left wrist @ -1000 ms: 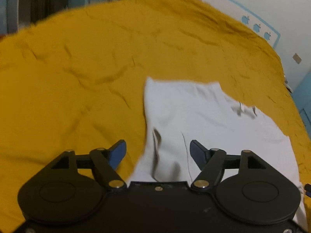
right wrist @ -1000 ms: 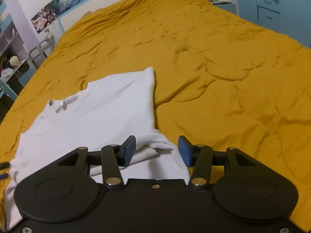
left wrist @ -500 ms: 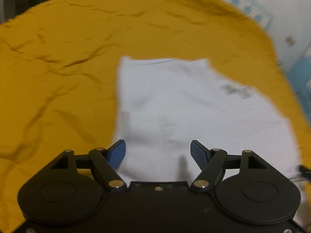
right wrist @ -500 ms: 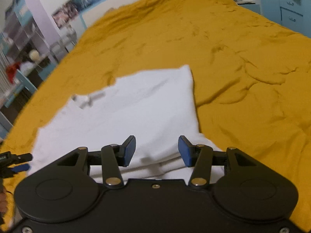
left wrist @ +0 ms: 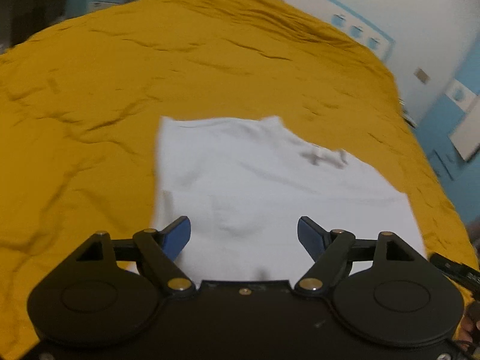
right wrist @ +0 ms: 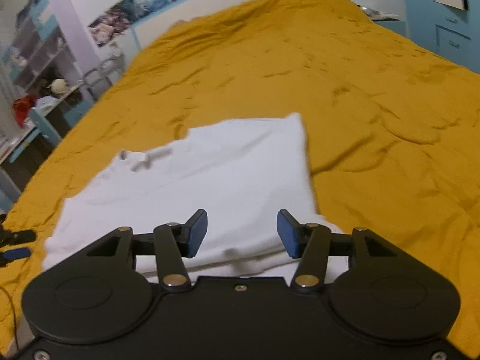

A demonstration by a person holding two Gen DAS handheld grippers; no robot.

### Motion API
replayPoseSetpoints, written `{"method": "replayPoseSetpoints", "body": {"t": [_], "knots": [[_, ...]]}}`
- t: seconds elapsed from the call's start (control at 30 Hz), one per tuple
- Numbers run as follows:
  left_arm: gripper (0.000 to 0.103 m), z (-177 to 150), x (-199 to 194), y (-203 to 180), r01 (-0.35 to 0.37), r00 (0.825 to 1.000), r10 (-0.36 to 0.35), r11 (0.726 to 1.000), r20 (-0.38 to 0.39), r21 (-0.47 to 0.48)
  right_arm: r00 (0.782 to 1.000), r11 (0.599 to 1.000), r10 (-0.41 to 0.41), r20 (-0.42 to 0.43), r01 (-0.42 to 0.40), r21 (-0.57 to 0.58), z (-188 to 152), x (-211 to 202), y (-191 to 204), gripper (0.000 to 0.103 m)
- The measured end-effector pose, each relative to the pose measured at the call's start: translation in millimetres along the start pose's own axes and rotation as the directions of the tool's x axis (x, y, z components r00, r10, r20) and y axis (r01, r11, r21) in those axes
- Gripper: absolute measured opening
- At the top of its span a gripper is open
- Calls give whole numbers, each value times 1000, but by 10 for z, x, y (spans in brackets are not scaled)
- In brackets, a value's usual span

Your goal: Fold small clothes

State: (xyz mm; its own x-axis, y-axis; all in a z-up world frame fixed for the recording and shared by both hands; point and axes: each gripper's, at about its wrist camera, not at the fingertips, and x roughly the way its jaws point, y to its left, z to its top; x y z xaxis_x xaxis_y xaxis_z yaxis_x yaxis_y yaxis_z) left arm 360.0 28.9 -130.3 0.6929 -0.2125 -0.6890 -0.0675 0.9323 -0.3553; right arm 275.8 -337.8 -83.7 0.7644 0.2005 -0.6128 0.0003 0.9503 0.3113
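Observation:
A small white garment point(left wrist: 264, 180) lies folded and flat on the mustard-yellow bedspread point(left wrist: 120, 75). My left gripper point(left wrist: 243, 234) hovers over its near edge, jaws opening, nothing pressed between the blue pads. In the right wrist view the same white garment point(right wrist: 210, 174) shows its collar at the left and a folded layer at the near edge. My right gripper point(right wrist: 241, 229) hangs above that near edge, jaws opening, with only cloth below the pads. The left gripper's fingers point(right wrist: 15, 244) show at the far left of that view.
The yellow bedspread point(right wrist: 360, 90) stretches wide on all sides of the garment. A shelf unit and desk with clutter point(right wrist: 39, 90) stand left of the bed. Blue cabinets point(right wrist: 444, 15) stand at the right, and a white wall with posters at the head.
Both grippers drew back from the garment and their jaws widened a little. The bunched fold seen under the left gripper now lies flat.

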Motion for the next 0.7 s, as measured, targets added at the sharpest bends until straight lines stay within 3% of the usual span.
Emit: {"method": "replayPoseSetpoints", "body": {"t": [0.1, 0.2, 0.4, 0.6, 0.67, 0.7], "knots": [[84, -62, 196, -80, 15, 999, -15, 1000, -45, 14, 1000, 1000, 6, -29, -7, -18, -11, 86, 51, 55], [84, -171, 427, -29, -31, 993, 32, 999, -111, 14, 997, 1000, -18, -70, 18, -4, -63, 211, 10, 55], [85, -201, 558, 58, -34, 991, 39, 999, -131, 39, 994, 999, -47, -98, 47, -8, -199, 327, -99, 54], [87, -52, 317, -31, -47, 986, 54, 998, -158, 47, 990, 998, -59, -127, 63, 32, -100, 65, -47, 56], [102, -68, 5, -54, -40, 990, 49, 997, -132, 65, 994, 999, -35, -107, 36, 13, -78, -206, -15, 57], [103, -88, -167, -70, -37, 992, 46, 996, -117, 78, 995, 1000, -31, -100, 30, -6, -79, -343, 1, 58]]}}
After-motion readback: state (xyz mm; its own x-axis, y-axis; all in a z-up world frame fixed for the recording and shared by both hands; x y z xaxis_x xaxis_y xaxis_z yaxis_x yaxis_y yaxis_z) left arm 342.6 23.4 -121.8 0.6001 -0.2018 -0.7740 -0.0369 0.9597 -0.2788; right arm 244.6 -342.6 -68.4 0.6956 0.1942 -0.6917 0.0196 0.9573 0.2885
